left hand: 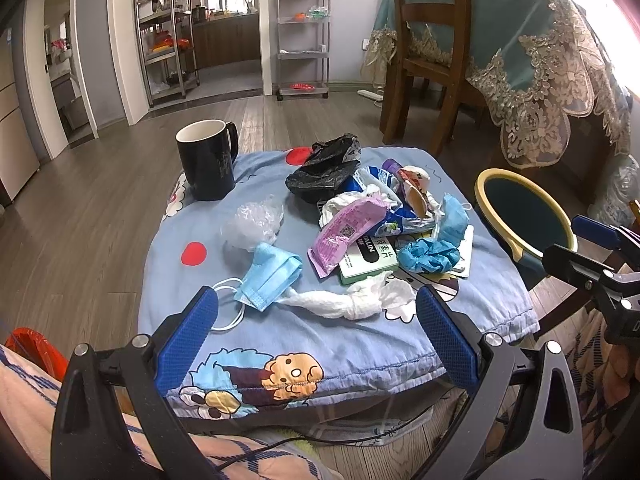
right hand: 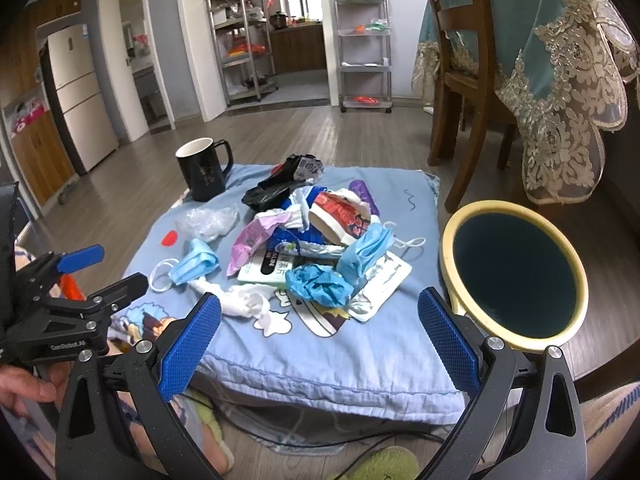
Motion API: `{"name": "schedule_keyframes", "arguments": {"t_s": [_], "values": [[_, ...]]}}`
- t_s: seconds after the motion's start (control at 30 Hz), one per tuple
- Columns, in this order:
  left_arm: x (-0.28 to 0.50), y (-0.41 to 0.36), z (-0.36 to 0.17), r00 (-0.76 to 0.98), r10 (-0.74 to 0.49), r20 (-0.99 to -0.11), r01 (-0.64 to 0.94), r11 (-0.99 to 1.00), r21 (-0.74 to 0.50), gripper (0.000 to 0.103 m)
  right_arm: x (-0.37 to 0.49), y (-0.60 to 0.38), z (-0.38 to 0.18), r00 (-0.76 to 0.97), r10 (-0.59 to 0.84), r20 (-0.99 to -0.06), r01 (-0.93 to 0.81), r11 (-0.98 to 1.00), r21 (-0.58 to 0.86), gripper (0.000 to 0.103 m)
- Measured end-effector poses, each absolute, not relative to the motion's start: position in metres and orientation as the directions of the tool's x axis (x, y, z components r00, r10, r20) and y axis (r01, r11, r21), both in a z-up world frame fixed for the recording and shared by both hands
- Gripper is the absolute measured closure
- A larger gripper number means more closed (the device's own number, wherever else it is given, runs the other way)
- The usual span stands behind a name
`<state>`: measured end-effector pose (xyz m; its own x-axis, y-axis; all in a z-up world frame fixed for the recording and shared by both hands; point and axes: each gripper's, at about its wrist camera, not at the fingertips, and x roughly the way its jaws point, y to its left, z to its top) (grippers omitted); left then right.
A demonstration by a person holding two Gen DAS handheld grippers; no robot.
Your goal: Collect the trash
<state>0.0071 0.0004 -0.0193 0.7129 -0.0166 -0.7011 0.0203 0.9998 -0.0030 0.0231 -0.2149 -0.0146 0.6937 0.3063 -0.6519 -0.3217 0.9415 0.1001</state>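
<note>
A pile of trash lies on a blue cartoon-print cushion [left hand: 320, 344]: a blue face mask [left hand: 270, 274], a twisted white tissue [left hand: 340, 302], a crumpled blue glove [left hand: 428, 256], a pink wrapper [left hand: 344, 236], a black plastic bag [left hand: 324, 170] and clear plastic [left hand: 252, 222]. The same mask [right hand: 198, 262], tissue [right hand: 244, 300] and glove [right hand: 318, 284] show in the right wrist view. My left gripper [left hand: 318, 320] is open and empty, just short of the mask and tissue. My right gripper [right hand: 320, 320] is open and empty, near the cushion's front edge. A yellow-rimmed bin [right hand: 514, 270] stands right of the cushion.
A black mug [left hand: 208, 160] stands at the cushion's back left. A wooden chair [left hand: 432, 52] and a table with a lace cloth [left hand: 552, 60] are behind the bin. Cables [right hand: 320, 436] lie on the floor under the cushion. An orange object [left hand: 36, 350] is at the left.
</note>
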Motion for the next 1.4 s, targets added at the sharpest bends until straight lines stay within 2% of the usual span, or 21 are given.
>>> {"name": "schedule_keyframes", "arguments": {"t_s": [0.63,0.83,0.93,1.0,1.1,1.33,1.4], "values": [[0.019,-0.002,-0.035,0.652,-0.017,-0.758,0.023,1.0,-0.002,0.006,0.041,-0.221,-0.019,0.649,0.298,-0.7,-0.299,0.946,0.126,0.005],[0.046,0.019,-0.038,0.617,-0.016,-0.787,-0.049,0.997,-0.059,0.006,0.051,-0.213,-0.026,0.62,0.306,-0.722,-0.32,0.939,0.123,0.005],[0.069,0.034,-0.037,0.597,-0.004,-0.802,-0.066,0.996,-0.054,0.012,0.055,-0.205,-0.03,0.603,0.323,-0.73,-0.348,0.929,0.123,0.006],[0.09,0.043,-0.038,0.581,0.014,-0.814,-0.064,0.998,-0.028,0.02,0.057,-0.2,-0.033,0.592,0.334,-0.734,-0.364,0.923,0.126,0.007],[0.123,0.06,-0.049,0.536,0.02,-0.844,-0.063,0.998,-0.017,0.028,0.06,-0.191,-0.037,0.576,0.346,-0.74,-0.385,0.914,0.128,0.007],[0.18,0.078,-0.086,0.426,-0.023,-0.904,-0.051,0.997,-0.049,0.044,0.064,-0.178,-0.045,0.551,0.362,-0.752,-0.409,0.903,0.135,0.009],[0.19,0.076,-0.094,0.401,-0.002,-0.916,-0.038,0.999,-0.019,0.061,0.065,-0.173,-0.048,0.539,0.366,-0.758,-0.42,0.898,0.135,0.01]]}}
